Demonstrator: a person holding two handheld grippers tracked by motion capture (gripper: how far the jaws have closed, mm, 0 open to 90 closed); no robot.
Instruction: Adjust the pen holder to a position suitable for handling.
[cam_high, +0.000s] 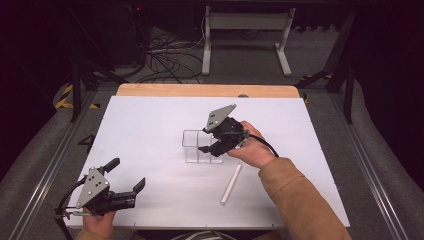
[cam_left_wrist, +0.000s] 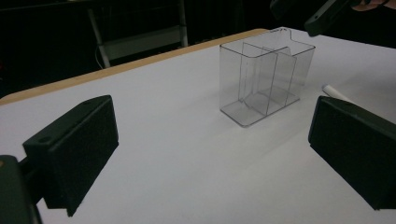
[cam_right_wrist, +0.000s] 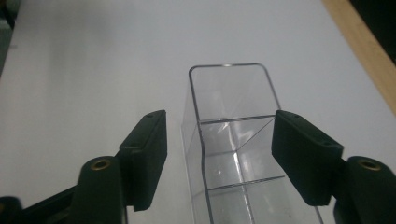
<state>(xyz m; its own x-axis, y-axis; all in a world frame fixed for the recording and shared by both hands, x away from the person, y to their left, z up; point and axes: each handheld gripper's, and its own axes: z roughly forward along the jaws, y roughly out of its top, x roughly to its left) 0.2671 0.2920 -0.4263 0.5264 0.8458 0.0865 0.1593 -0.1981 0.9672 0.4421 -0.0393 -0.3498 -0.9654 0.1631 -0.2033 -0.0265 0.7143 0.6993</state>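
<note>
Grippers, two: left gripper (cam_high: 128, 177), right gripper (cam_high: 207, 146); one clear organizer (cam_high: 196, 147); one white stick (cam_high: 230, 184).

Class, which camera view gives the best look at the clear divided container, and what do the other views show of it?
The left gripper view: the clear divided container stands whole there, side-on, with its inner walls plain. The right gripper view looks down into its open top between open jaws, near end cut off. The high view shows it small, partly behind the right gripper.
</note>
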